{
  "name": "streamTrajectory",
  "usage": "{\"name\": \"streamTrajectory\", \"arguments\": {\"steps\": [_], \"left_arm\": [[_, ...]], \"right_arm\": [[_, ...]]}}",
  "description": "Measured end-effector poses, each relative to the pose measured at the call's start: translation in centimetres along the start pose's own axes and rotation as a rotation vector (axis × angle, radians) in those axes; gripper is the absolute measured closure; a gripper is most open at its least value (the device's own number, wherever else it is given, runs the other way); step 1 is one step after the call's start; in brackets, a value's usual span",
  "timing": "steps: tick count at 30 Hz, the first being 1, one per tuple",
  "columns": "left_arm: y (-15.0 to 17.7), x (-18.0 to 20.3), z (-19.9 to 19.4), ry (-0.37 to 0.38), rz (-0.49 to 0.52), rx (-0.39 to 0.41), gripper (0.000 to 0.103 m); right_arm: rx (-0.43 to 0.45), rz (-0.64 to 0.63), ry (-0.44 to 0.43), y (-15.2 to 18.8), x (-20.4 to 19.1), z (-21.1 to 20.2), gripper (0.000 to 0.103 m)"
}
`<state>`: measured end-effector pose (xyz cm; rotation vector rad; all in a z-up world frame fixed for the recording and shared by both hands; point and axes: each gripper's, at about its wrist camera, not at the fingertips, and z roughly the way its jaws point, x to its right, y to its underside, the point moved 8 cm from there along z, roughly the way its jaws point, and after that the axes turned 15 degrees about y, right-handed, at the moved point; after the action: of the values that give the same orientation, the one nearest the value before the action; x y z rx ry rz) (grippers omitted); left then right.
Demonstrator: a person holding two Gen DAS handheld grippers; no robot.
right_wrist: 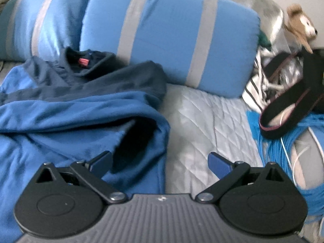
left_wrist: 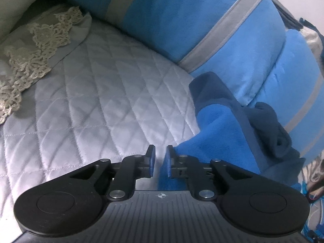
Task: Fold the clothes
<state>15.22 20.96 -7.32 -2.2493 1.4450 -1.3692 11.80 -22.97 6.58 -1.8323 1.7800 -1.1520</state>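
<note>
Through the left wrist camera I saw my left gripper [left_wrist: 161, 161] with its blue-padded fingers drawn close, a narrow gap between them; blue cloth showed low in that gap, but I could not tell whether the pads were pinching it or merely beside it. The bright blue fleece top with navy panels [left_wrist: 224, 129] lay crumpled on the pale grey quilted bedcover [left_wrist: 105, 93], its right part cut off by the frame edge. Behind it leaned a blue cushion with grey stripes [left_wrist: 202, 20], and cream lace trim [left_wrist: 34, 46] lay at the far left.

From the right wrist camera, somewhat blurred, my right gripper [right_wrist: 160, 163] was spread wide, holding nothing, its left finger over the fleece top [right_wrist: 70, 117], its right over the bedcover [right_wrist: 204, 125]. The top's navy collar carried a small red tag whose print I could not read. At the right, a brown plush toy [right_wrist: 301, 26], a black strap [right_wrist: 291, 101] and coiled blue cable [right_wrist: 283, 147] ran partly out of view.
</note>
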Motion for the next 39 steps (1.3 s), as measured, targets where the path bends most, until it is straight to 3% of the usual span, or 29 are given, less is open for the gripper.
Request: {"name": "streamTrajectory", "arguments": {"steps": [2,3,7,14,18,19,24,26,28,39], "left_arm": [[0.0,0.1,-0.3,-0.003,0.003,0.006,0.073],[-0.1,0.3,-0.5,-0.001,0.008,0.014,0.072],[-0.2,1.0,-1.3,0.003,0.022,0.042,0.071],[-0.7,1.7,-1.8,0.008,0.021,0.082,0.069],[-0.7,1.5,-1.8,0.0,0.022,0.084,0.069],[-0.8,1.5,-1.8,0.0,0.021,0.086,0.069],[-0.9,1.3,-1.6,-0.025,0.034,0.096,0.069],[-0.8,1.1,-1.4,-0.041,0.032,0.091,0.069],[-0.8,1.1,-1.2,-0.045,0.035,0.09,0.069],[-0.8,1.6,-1.4,-0.043,0.048,0.1,0.069]], "right_arm": [[-0.034,0.043,-0.024,0.4,0.9,0.6,0.0],[-0.055,0.074,-0.045,0.5,1.4,1.1,0.0],[-0.151,0.196,-0.083,1.3,3.3,4.2,0.008],[-0.242,0.342,-0.185,2.1,4.2,8.8,0.019],[-0.312,0.444,-0.229,2.9,4.5,10.2,0.037],[-0.321,0.446,-0.227,3.1,4.5,10.3,0.04],[-0.23,0.169,-0.178,3.0,2.5,7.5,0.053],[-0.216,0.098,-0.203,3.2,1.4,6.9,0.07],[-0.21,0.08,-0.207,3.3,1.2,6.6,0.095],[-0.236,0.173,-0.145,4.3,4.3,6.4,0.103]]}}
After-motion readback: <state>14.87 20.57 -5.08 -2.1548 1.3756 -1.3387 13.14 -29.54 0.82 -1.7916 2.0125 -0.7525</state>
